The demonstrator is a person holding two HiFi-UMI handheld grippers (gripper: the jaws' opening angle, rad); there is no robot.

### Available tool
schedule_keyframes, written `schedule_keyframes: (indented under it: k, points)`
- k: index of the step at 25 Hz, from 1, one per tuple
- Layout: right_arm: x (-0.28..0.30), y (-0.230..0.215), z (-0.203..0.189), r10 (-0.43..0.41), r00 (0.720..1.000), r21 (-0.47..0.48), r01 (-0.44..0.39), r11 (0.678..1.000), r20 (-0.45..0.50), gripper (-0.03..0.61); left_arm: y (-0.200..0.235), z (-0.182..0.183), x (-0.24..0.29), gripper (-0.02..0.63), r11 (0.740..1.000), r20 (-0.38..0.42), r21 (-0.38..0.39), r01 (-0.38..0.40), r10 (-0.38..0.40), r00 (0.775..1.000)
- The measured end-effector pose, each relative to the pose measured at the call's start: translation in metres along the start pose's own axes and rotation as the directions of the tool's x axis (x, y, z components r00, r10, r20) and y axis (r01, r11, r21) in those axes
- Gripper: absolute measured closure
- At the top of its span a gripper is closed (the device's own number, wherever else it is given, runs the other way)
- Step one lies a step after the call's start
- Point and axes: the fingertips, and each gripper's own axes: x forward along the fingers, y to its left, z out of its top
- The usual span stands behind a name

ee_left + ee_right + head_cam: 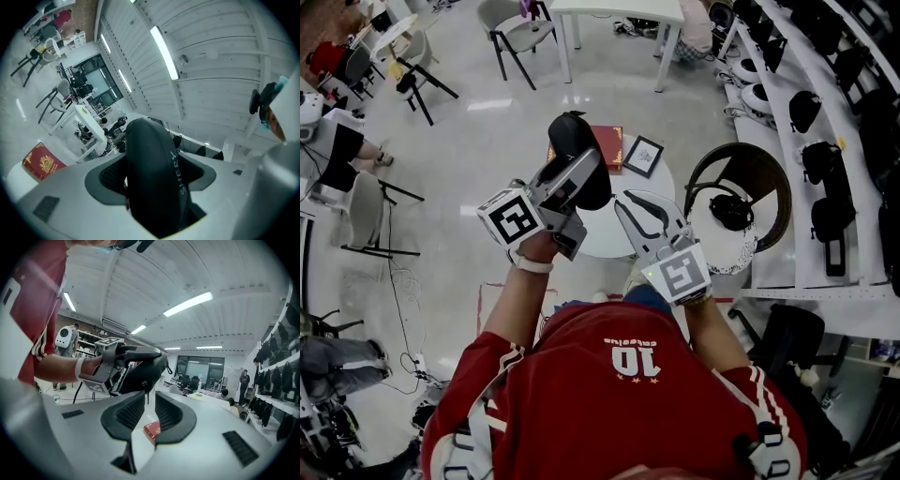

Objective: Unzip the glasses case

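The round white surface [605,242] lies below the glasses case [574,141]. The left gripper [570,183] holds the case aloft, fingers clamped across its body, probably to steady it for unzipping. The right gripper [149,411] faces it, fingers slightly apart and empty. The zip is hard to make out; only a thin dangling tab [147,400] shows.

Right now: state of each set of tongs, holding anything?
Left tongs: closed on the case.
Right tongs: slightly open, empty.
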Motion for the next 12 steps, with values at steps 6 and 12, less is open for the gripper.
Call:
schedule_keyframes:
  k: [6,12]
  points:
    - [0.0035,0.0025,0.0041,-0.003,1.0,-0.019,0.003,1.0,0.009,0.52,-0.0123,0.0027,0.0017,0.273,1.0,-0.008,0.004,0.024,-0.023,1.0]
    - [0.0016,0.0008,0.0072,-0.032,0.999,-0.065,0.033,0.997,0.017,0.523,-0.0059,-0.0022,0.0013,0.273,1.0,-0.023,-0.007,0.0,-0.001,1.0]
